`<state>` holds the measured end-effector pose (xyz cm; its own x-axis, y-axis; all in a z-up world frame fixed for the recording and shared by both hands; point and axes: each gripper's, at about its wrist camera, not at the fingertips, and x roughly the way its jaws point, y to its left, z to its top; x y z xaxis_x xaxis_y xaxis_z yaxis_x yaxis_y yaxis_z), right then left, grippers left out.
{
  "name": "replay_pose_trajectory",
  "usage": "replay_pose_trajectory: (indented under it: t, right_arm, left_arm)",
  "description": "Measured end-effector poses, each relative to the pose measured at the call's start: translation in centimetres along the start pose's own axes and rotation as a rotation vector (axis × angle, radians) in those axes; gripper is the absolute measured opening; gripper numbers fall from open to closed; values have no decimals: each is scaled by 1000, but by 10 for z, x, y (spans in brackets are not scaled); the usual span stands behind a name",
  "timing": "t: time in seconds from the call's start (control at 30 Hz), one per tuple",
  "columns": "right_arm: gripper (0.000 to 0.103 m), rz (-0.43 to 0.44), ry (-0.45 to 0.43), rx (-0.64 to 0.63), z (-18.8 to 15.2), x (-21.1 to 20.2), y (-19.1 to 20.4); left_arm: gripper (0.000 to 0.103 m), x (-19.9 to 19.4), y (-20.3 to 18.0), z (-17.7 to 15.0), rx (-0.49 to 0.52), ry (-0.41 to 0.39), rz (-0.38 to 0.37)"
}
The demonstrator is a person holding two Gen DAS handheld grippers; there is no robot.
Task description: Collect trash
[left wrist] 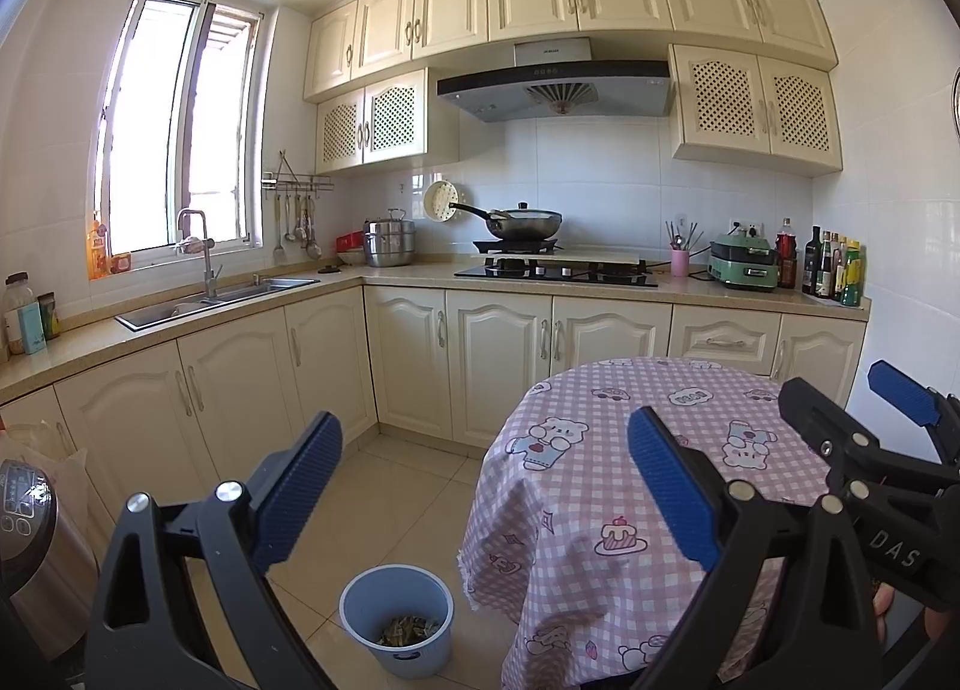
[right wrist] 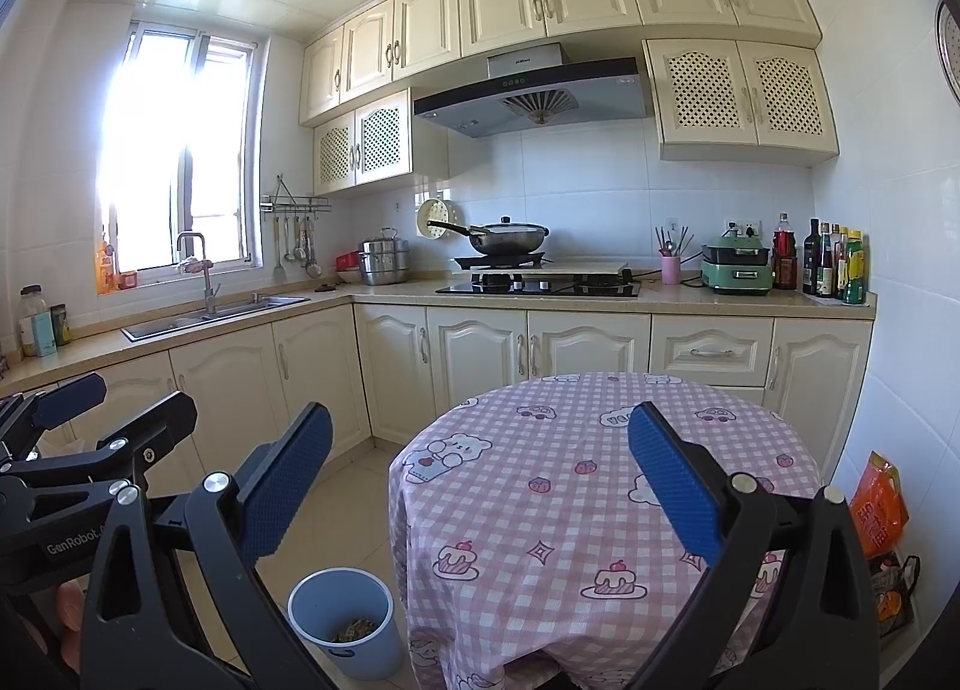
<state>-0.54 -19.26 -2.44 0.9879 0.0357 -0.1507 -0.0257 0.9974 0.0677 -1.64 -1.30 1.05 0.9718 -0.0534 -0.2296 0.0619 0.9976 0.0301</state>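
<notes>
Hovering near round table, left gripper and right gripper both wide, empty. Tabletop bare; trash sits in blue bin, floor left of table. Collection looks finished.

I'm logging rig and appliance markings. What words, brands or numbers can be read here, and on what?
"DAS": on the right gripper, seen from the left wrist.
"GenRobot": on the left gripper, seen from the right wrist; it runs on, cut off.
Range hood badge: too small.
Sauce bottles, orange bag, cooker panel: print blurred, unreadable.
</notes>
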Motion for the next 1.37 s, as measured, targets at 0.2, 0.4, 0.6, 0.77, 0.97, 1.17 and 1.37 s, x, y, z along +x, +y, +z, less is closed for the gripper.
replay_pose_trajectory:
  t: [0.2,0.4,0.6,0.77,0.97,1.17,1.37]
  right_arm:
    - [95,2,4,1,-2,1,1]
    - [96,3,11,3,-6,3,1]
    - [96,7,31,10,-8,16,0]
    - [96,12,49,12,-9,30,-3]
    - [96,27,80,16,-12,51,-4]
    - [96,40,115,17,-15,76,-4]
    - [95,65,180,12,-23,109,-9]
  left_arm:
    - [94,1,1,-3,0,5,0]
    - [94,5,2,-4,0,13,0]
    - [94,16,4,-4,3,32,4]
    - [94,31,4,-3,11,49,11]
    - [94,51,7,-5,10,74,22]
    - [94,75,13,-11,5,107,31]
    - [94,110,22,-24,-12,177,57]
